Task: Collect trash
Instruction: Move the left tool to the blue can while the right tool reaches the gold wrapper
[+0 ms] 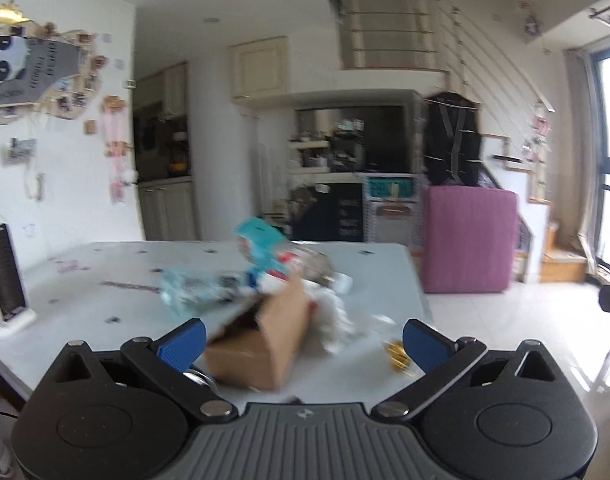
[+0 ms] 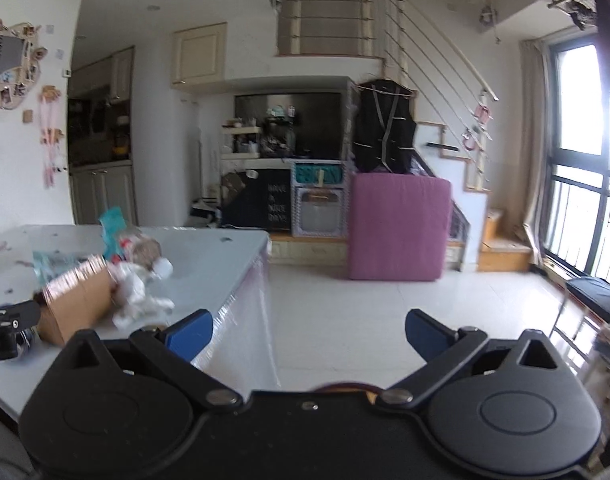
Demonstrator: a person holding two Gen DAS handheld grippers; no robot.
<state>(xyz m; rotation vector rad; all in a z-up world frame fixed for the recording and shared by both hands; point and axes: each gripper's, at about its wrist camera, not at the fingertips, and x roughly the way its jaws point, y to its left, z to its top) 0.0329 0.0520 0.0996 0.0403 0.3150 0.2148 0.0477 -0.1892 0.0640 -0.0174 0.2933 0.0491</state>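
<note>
The trash lies heaped on the table (image 1: 105, 276): an open cardboard box (image 1: 261, 344), crumpled white paper (image 1: 333, 312), blue-green wrappers (image 1: 193, 288) and a small gold wrapper (image 1: 397, 354) nearest the table's edge. The left gripper (image 1: 305, 340) hovers just before the box, jaws wide apart and empty; the right gripper (image 2: 309, 330) hangs beyond the table's edge, over the floor, equally wide and empty. A hasty close on the box could shove it into the loose pile; light pieces near the edge might slide off.
</note>
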